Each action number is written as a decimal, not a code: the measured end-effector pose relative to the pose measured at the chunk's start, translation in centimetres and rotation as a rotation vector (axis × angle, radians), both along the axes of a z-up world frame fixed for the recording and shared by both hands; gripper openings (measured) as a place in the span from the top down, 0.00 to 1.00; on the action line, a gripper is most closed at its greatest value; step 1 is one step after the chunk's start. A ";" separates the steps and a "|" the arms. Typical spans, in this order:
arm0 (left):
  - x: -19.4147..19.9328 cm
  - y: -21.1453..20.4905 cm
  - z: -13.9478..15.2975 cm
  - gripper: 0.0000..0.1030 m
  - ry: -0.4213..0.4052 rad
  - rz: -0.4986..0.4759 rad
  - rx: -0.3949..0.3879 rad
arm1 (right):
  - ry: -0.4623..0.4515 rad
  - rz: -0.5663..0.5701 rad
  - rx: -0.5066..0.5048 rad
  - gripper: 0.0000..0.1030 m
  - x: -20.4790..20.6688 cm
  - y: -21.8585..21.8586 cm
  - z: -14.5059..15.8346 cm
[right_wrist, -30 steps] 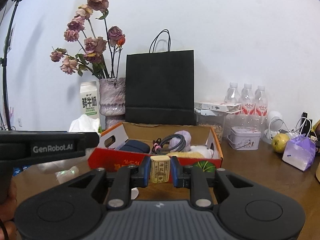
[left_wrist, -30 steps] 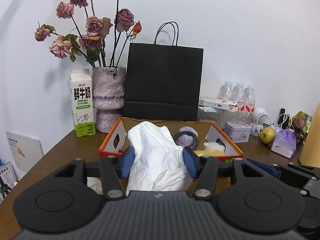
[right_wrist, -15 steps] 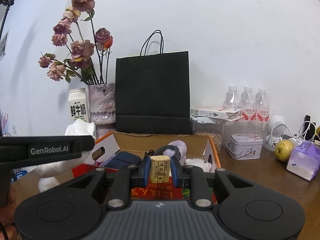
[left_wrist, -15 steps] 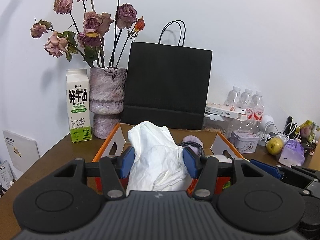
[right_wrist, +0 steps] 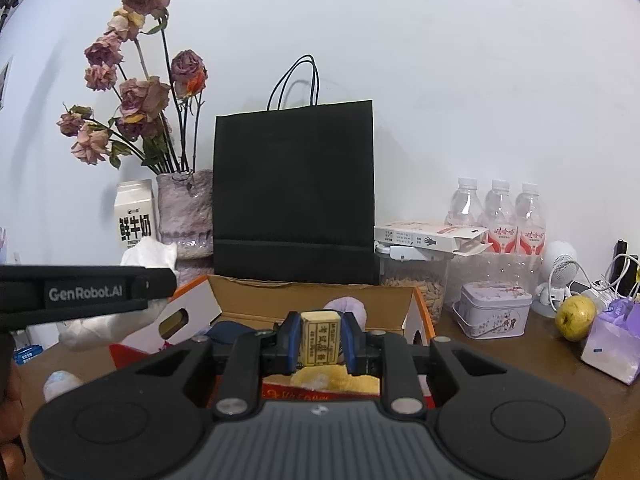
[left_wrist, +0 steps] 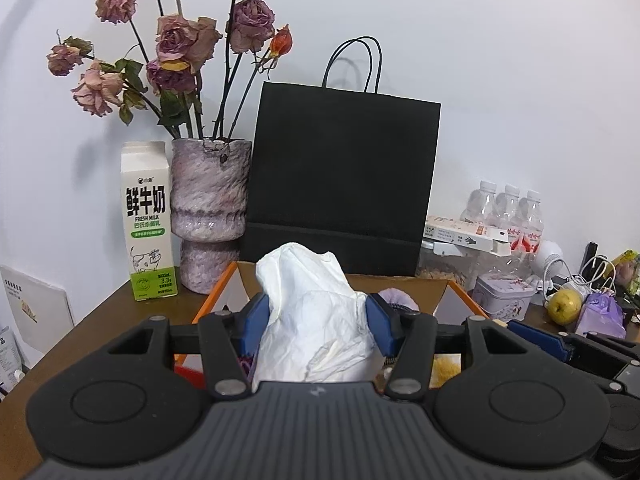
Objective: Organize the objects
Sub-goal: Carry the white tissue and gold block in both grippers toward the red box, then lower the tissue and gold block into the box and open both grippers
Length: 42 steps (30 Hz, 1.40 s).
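Both grippers are seen closer to the orange cardboard box (right_wrist: 420,312) and higher above it than a second ago, each with the same load as before.

At far left of the brown table (left_wrist: 100,320), a fresh-milk carton (left_wrist: 148,220) is placed beside a purple vase (left_wrist: 208,216) of dried roses (left_wrist: 176,48). A black paper bag (left_wrist: 344,180) is stood against the wall just behind the box.

The left gripper (left_wrist: 316,324) is clamped on a crumpled white plastic bag (left_wrist: 316,320), which bulges up between the blue pads (left_wrist: 253,326) and is held over the near left part of the box. The right gripper (right_wrist: 320,340) is closed on a small yellow labelled block (right_wrist: 320,338), held upright over the middle of the box. Inside the box, a dark blue item, a pale purple soft item and something yellow are partly seen.

At right, a jar of grain (right_wrist: 416,284), a small tin (right_wrist: 494,310), three water bottles (right_wrist: 496,216), a yellow-green fruit (right_wrist: 576,316) and a purple pouch (right_wrist: 614,340) are left on the table.

The step in hand is judged to be carrying both items into the box. Next, each load needs to be lowered into a free spot inside and the jaws parted, with the two grippers kept apart.
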<state>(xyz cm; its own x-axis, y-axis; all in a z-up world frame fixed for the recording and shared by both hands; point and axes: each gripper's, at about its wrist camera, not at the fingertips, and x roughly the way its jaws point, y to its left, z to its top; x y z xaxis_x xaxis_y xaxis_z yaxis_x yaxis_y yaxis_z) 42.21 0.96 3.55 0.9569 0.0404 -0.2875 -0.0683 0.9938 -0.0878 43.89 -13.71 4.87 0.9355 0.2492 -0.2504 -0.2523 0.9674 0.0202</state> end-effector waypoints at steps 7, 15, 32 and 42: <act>2.0 0.3 -0.2 0.47 0.004 0.001 0.003 | -0.003 -0.003 -0.014 0.80 2.2 0.3 -0.3; 4.0 0.8 -0.4 0.47 0.007 0.007 0.013 | 0.001 -0.016 -0.016 0.80 4.7 0.2 -0.5; 8.2 0.9 -1.6 0.47 0.027 0.000 0.059 | 0.034 -0.031 -0.044 0.80 8.8 0.3 -1.7; 9.3 0.8 -2.4 0.40 0.037 -0.007 0.068 | 0.065 -0.026 -0.063 0.80 10.0 0.6 -2.3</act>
